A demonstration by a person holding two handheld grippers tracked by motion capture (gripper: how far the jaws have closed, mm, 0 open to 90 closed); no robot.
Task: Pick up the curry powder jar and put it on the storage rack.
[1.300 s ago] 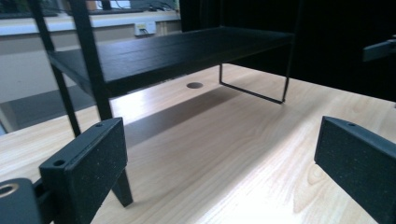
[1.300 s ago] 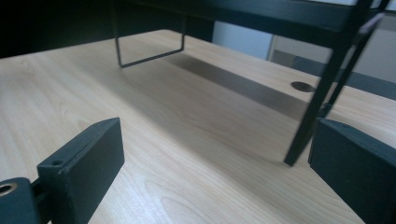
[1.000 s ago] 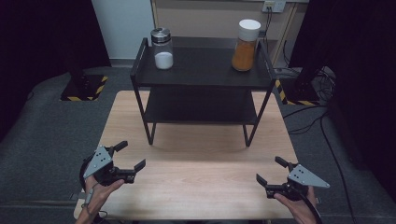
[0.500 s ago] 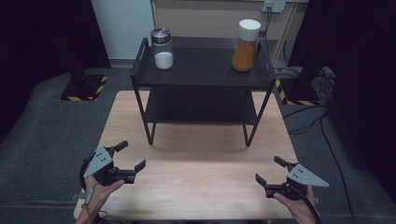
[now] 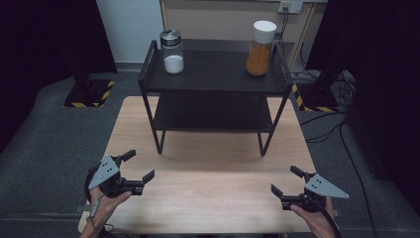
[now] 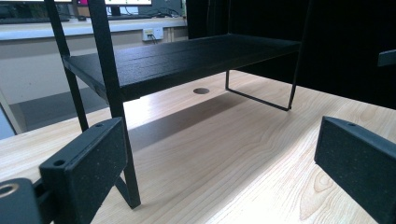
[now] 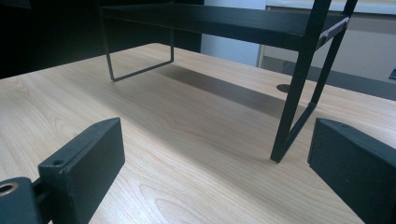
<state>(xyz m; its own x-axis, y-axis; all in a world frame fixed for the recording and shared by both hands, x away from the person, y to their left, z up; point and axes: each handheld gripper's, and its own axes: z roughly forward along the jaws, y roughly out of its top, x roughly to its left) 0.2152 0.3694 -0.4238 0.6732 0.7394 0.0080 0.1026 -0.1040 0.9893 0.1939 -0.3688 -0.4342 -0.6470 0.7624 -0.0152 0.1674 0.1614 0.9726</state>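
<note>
A black two-tier metal shelf [image 5: 213,74] stands on the far half of a light wooden table [image 5: 213,168]. On its top tier, a glass jar [image 5: 171,53] with a metal lid, holding white powder, stands at the left. A white-lidded jar of orange powder [image 5: 259,49] stands at the right. My left gripper [image 5: 139,164] hovers open over the table's near left corner, held by a hand. At the near right, my right gripper [image 5: 286,180] is open too. Nothing lies between either pair of jaws. In the left gripper view, the left gripper [image 6: 219,172] faces the shelf's lower tier [image 6: 187,56].
The shelf's front right leg [image 7: 299,93] rises just ahead in the right gripper view. A round cable hole [image 6: 201,90] sits in the tabletop under the shelf. Grey carpet [image 5: 44,134] surrounds the table, with cables [image 5: 337,124] on the floor at the right.
</note>
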